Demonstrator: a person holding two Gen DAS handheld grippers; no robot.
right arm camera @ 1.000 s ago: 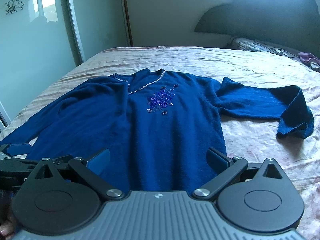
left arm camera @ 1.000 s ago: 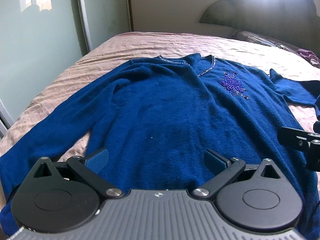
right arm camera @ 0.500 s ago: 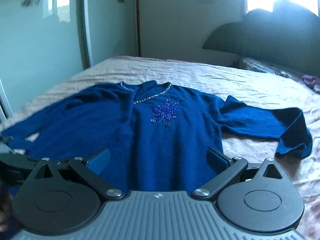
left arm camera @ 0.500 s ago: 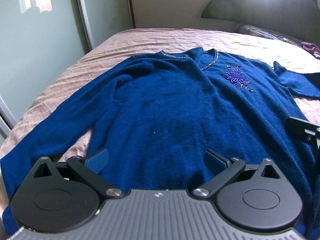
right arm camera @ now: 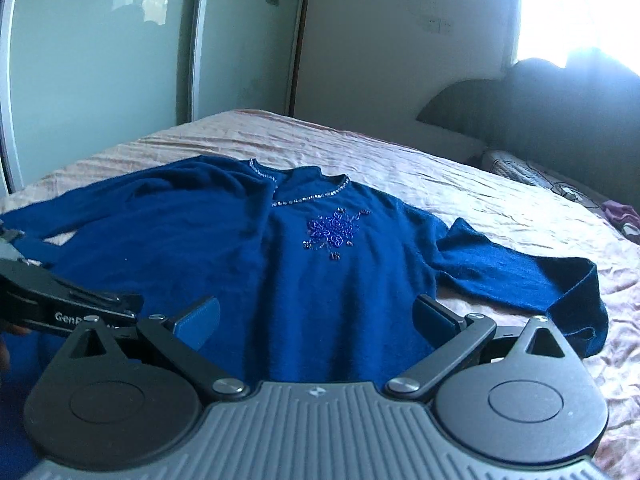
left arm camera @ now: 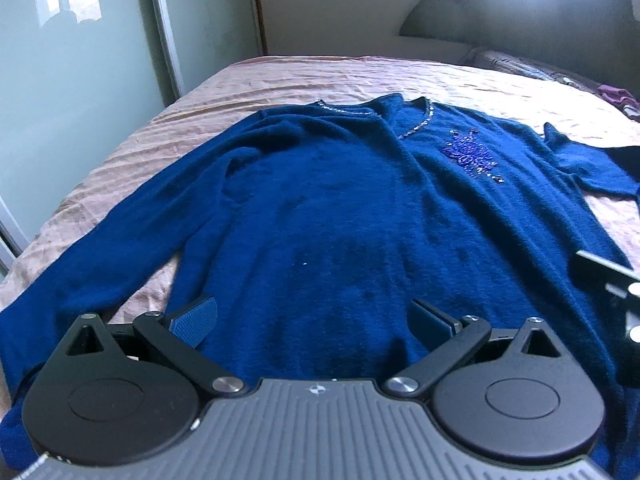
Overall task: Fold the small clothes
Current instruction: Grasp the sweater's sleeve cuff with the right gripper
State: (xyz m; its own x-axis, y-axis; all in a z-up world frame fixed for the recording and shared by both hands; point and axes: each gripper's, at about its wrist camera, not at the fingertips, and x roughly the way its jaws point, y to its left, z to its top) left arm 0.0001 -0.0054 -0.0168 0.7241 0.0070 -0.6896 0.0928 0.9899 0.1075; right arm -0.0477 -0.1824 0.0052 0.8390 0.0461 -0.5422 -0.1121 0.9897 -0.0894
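Note:
A dark blue long-sleeved sweater [left arm camera: 328,216] with a beaded flower [left arm camera: 472,156] on its chest lies flat, front up, on the bed; it also shows in the right wrist view [right arm camera: 320,280]. Its left sleeve [left arm camera: 104,256] stretches out to the side, its right sleeve [right arm camera: 532,280] lies bent with the cuff turned back. My left gripper [left arm camera: 314,320] is open and empty above the hem. My right gripper [right arm camera: 316,316] is open and empty above the hem to the right. Each gripper shows at the edge of the other's view.
The bed has a wrinkled pink sheet [right arm camera: 400,168]. A dark headboard [right arm camera: 560,112] and pillows [right arm camera: 532,172] are at the far right. Mirrored wardrobe doors [right arm camera: 100,80] stand along the bed's left side. A purple cloth [right arm camera: 620,216] lies near the pillows.
Both grippers have lifted and tilted up a little, the right one more, so more of the wall shows. Both stay open. The sweater has not moved.

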